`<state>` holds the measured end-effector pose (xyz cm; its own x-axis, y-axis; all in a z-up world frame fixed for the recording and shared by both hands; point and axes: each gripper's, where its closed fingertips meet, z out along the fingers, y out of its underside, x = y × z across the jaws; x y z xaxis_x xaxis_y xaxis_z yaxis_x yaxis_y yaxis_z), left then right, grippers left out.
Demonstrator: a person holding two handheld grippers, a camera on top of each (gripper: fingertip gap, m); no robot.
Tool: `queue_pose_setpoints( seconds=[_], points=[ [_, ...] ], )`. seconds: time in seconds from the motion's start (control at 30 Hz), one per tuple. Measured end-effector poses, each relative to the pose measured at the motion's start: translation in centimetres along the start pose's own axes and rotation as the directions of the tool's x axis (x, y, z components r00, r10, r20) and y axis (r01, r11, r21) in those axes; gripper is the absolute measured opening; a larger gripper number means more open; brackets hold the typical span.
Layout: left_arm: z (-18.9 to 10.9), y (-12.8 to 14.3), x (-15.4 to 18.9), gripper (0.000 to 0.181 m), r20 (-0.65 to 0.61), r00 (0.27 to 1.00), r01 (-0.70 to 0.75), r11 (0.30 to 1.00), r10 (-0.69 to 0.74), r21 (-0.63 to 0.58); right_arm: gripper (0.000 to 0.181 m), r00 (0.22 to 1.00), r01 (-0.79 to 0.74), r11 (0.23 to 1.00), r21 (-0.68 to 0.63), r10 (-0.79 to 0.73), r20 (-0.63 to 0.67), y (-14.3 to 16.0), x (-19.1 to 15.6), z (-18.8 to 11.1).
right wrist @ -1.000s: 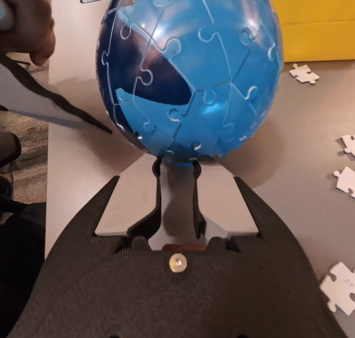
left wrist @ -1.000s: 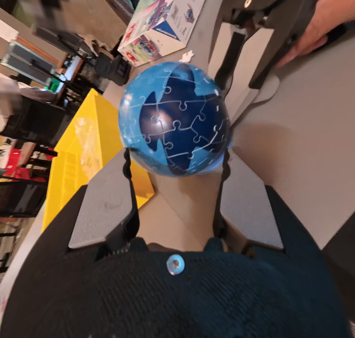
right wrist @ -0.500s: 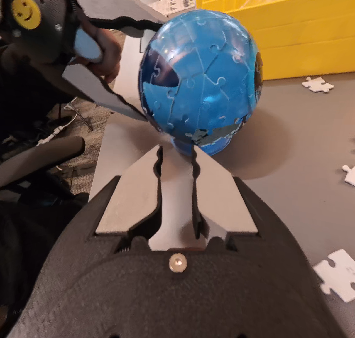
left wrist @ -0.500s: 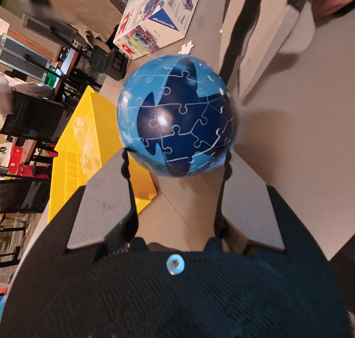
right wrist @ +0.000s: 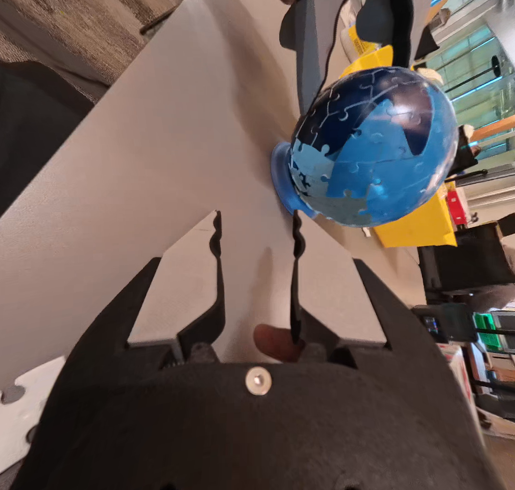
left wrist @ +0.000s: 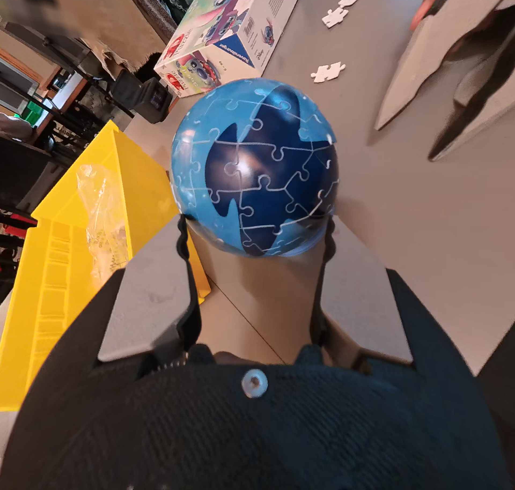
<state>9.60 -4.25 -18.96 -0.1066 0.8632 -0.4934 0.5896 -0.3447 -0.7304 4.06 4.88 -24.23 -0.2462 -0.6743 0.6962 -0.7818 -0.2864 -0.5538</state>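
A blue puzzle ball (left wrist: pixel 255 167), light and dark blue pieces, stands on a small blue base (right wrist: pixel 281 178) on the grey table (left wrist: pixel 418 226). My left gripper (left wrist: pixel 255 220) is shut on the ball, one fingertip pressing each lower side. In the right wrist view the ball (right wrist: pixel 373 148) sits up right, with the left gripper's fingers (right wrist: pixel 306 67) reaching it from above. My right gripper (right wrist: pixel 256 214) is open and empty, its right tip just short of the base. It also shows in the left wrist view (left wrist: pixel 404 142), apart from the ball at upper right.
A yellow bin (left wrist: pixel 69 240) holding a clear plastic bag (left wrist: pixel 97 212) stands left of the ball. A printed puzzle box (left wrist: pixel 231 31) lies behind it. Loose white puzzle pieces (left wrist: pixel 327 71) lie near the box; another (right wrist: pixel 22 393) lies by my right gripper.
My right gripper has drawn back from the ball, rolled over to one side and opened wider. My left gripper keeps its hold on the ball.
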Motion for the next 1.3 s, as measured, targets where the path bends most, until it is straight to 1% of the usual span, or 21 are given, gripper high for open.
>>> queue_pose_setpoints(
  seconds=[0.07,0.13,0.2,0.27,0.3,0.33,0.37,0.43,0.47,0.5,0.53,0.6,0.73,0.8,0.87,0.93,1.0,1.03,1.13,1.2,1.3],
  points=[
    [0.1,0.0,-0.1,0.096,0.003,1.000,0.012,1.000,-0.012,0.011,0.054,1.000,-0.021,1.000,-0.008,0.021,-0.002,-0.2,0.4,0.5],
    [0.1,0.0,-0.1,0.096,0.004,1.000,0.020,1.000,-0.020,0.012,0.071,0.998,-0.039,0.999,-0.012,0.038,-0.043,0.0,1.5,0.3],
    [0.1,0.1,-0.1,0.096,0.005,1.000,0.028,1.000,-0.028,0.010,0.072,0.989,-0.097,0.995,0.022,0.099,-0.109,0.7,3.3,-0.3],
    [0.1,0.2,0.0,0.095,0.007,0.999,0.040,0.999,-0.040,0.017,0.083,0.976,-0.198,0.980,0.026,0.200,-0.081,1.7,4.0,-0.5],
    [0.1,0.2,0.0,0.095,0.009,0.999,0.046,0.999,-0.046,0.020,0.091,0.973,-0.221,0.975,0.033,0.222,-0.062,1.7,4.1,-0.5],
    [0.1,0.4,0.0,0.095,0.010,0.998,0.056,0.998,-0.056,0.022,0.091,0.975,-0.211,0.976,0.046,0.213,-0.055,1.4,3.9,-0.6],
    [0.1,0.5,0.1,0.094,0.010,0.997,0.070,0.997,-0.070,0.023,0.090,0.983,-0.174,0.983,0.050,0.176,-0.043,1.0,3.4,-0.6],
    [0.1,1.1,0.3,0.090,0.014,0.995,0.095,0.996,-0.095,0.005,0.070,0.998,-0.062,0.998,0.023,0.062,-0.005,0.8,1.7,-0.3],
    [0.0,1.4,0.5,0.088,0.013,0.996,0.093,0.996,-0.093,-0.010,0.065,1.000,-0.005,1.000,-0.001,0.005,-0.005,1.0,1.1,-0.1],
    [-0.2,1.7,0.8,0.088,0.007,0.997,0.083,0.996,-0.083,-0.021,0.052,0.999,0.046,0.999,-0.017,-0.046,-0.026,1.1,1.1,0.1],
    [-0.4,1.8,0.9,0.089,0.003,0.998,0.068,0.997,-0.068,-0.021,0.046,0.996,0.084,0.996,-0.028,-0.085,-0.037,1.1,1.1,0.2],
    [-0.9,1.2,0.8,0.091,-0.013,0.999,0.041,0.999,-0.041,0.003,0.050,0.996,0.091,0.996,-0.024,-0.091,-0.015,0.6,1.1,0.5],
    [-0.9,-1.5,0.2,0.099,-0.110,0.994,-0.015,0.998,0.021,0.060,0.065,0.993,0.107,0.994,-0.008,-0.107,0.044,-0.3,1.3,1.1],
    [-0.4,-2.4,0.0,0.103,-0.162,0.985,-0.058,0.997,0.067,0.060,0.067,0.978,0.211,0.977,-0.024,-0.211,0.002,-0.1,1.9,1.1],
    [0.1,-2.6,0.3,0.114,-0.234,0.967,-0.098,0.995,0.102,0.028,0.070,0.942,0.322,0.946,-0.036,-0.324,-0.087,0.2,2.9,0.7],
    [0.4,-2.6,0.5,0.115,-0.271,0.951,-0.160,0.987,0.152,-0.006,0.063,0.926,0.338,0.940,0.038,-0.325,-0.189,-0.2,3.7,-0.4],
    [0.5,-2.5,0.4,0.116,-0.279,0.940,-0.214,0.976,0.194,-0.043,0.052,0.943,0.229,0.965,0.124,-0.188,-0.276,-0.2,5.8,-1.9],
    [0.5,-2.5,0.2,0.115,-0.269,0.939,-0.237,0.970,0.215,-0.053,0.054,0.960,0.131,0.980,0.151,-0.088,-0.267,0.3,6.9,-2.4],
    [-0.2,-3.9,-0.5,0.110,-0.223,0.940,-0.262,0.965,0.259,0.015,0.091,0.969,-0.186,0.956,0.225,0.217,-0.122,1.6,8.8,-2.8],
    [-0.2,-4.2,-0.4,0.109,-0.238,0.934,-0.266,0.963,0.268,0.042,0.106,0.950,-0.296,0.923,0.244,0.310,-0.020,2.0,9.2,-2.2],
    [1.3,-2.6,-0.6,0.112,-0.234,0.916,-0.336,0.942,0.325,-0.004,0.117,0.923,-0.385,0.900,0.202,0.371,0.107,2.9,8.9,-0.2]
  ],
)
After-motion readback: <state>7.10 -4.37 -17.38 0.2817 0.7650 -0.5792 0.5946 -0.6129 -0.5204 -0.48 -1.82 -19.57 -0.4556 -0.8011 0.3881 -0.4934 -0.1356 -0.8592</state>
